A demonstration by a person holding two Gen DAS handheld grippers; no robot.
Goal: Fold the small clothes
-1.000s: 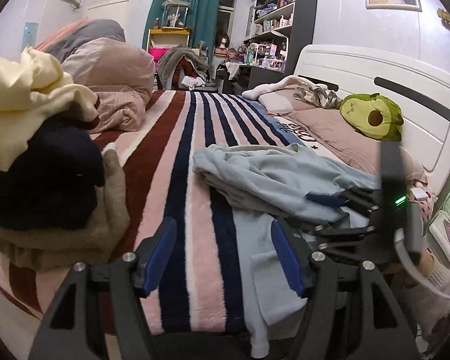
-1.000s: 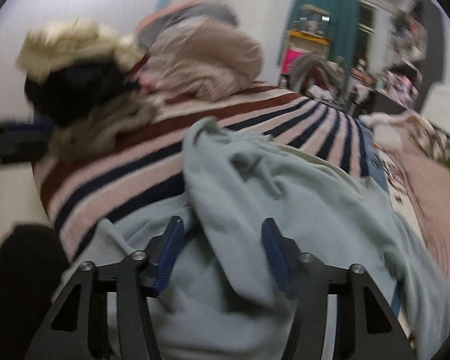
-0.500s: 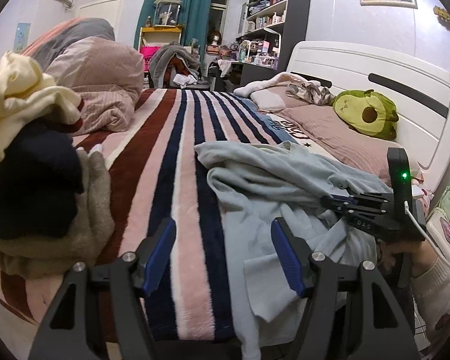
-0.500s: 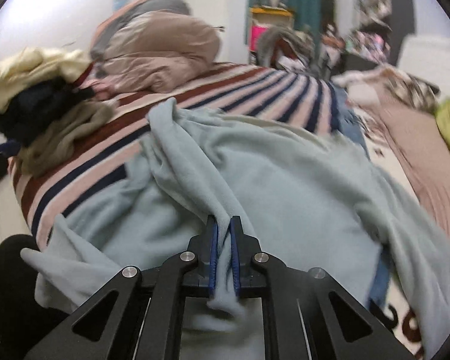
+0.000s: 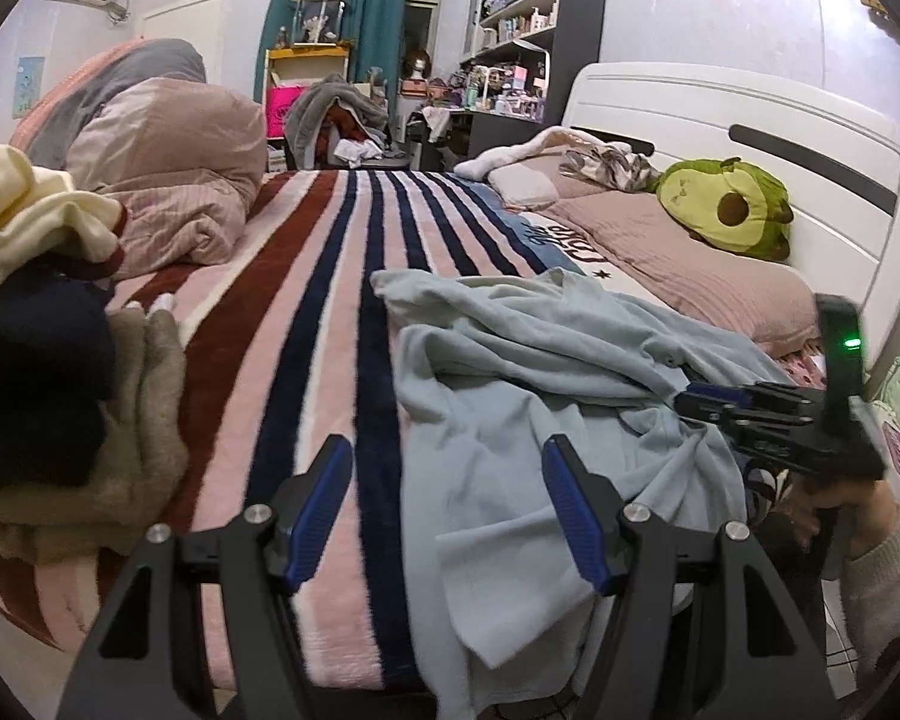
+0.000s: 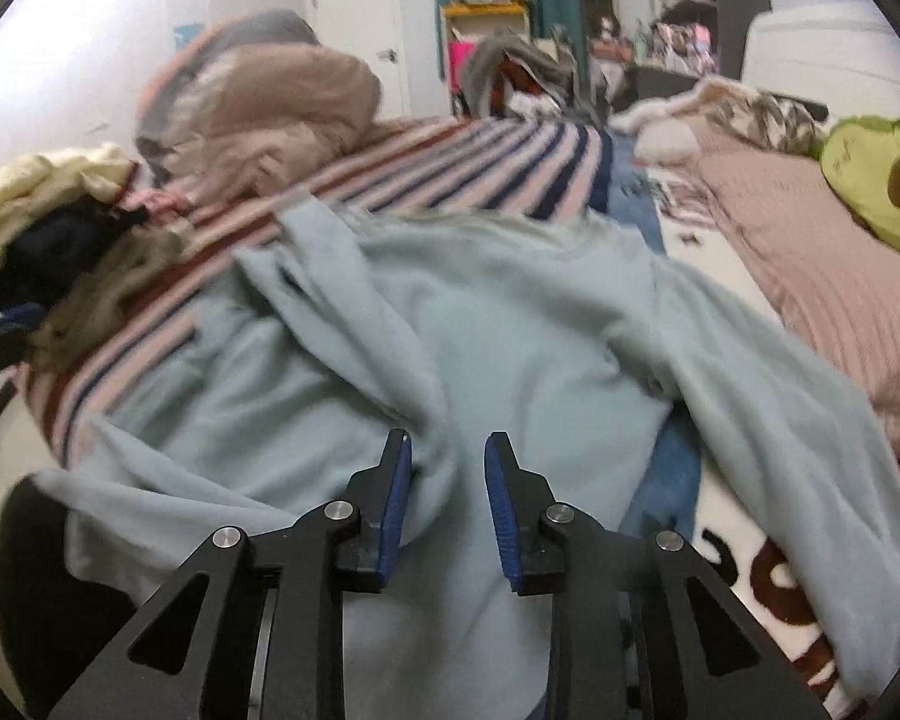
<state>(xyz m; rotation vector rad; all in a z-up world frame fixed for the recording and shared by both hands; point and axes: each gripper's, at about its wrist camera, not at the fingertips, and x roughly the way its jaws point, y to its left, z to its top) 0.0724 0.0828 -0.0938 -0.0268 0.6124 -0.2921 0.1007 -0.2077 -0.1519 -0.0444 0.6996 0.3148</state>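
A crumpled light blue garment [image 5: 510,372] lies on the striped blanket [image 5: 306,312] near the bed's front edge, part of it hanging over. It fills the right wrist view [image 6: 480,348]. My left gripper [image 5: 447,498] is open and empty, low over the front edge, its right finger over the garment. My right gripper [image 6: 447,498] is open, its jaws a little apart, with a fold of the garment lying between them. It also shows in the left wrist view [image 5: 708,405] at the garment's right side.
A pile of cream, dark and tan clothes [image 5: 42,360] sits at the left of the bed. A bunched pink duvet [image 5: 168,174] lies behind it. Pink pillows [image 5: 690,264] and a green avocado plush [image 5: 726,213] lie by the white headboard [image 5: 750,138].
My right gripper closed on a fold of the blue garment half a second ago and has now opened, letting it go. The left gripper has stayed open and shifted slightly.
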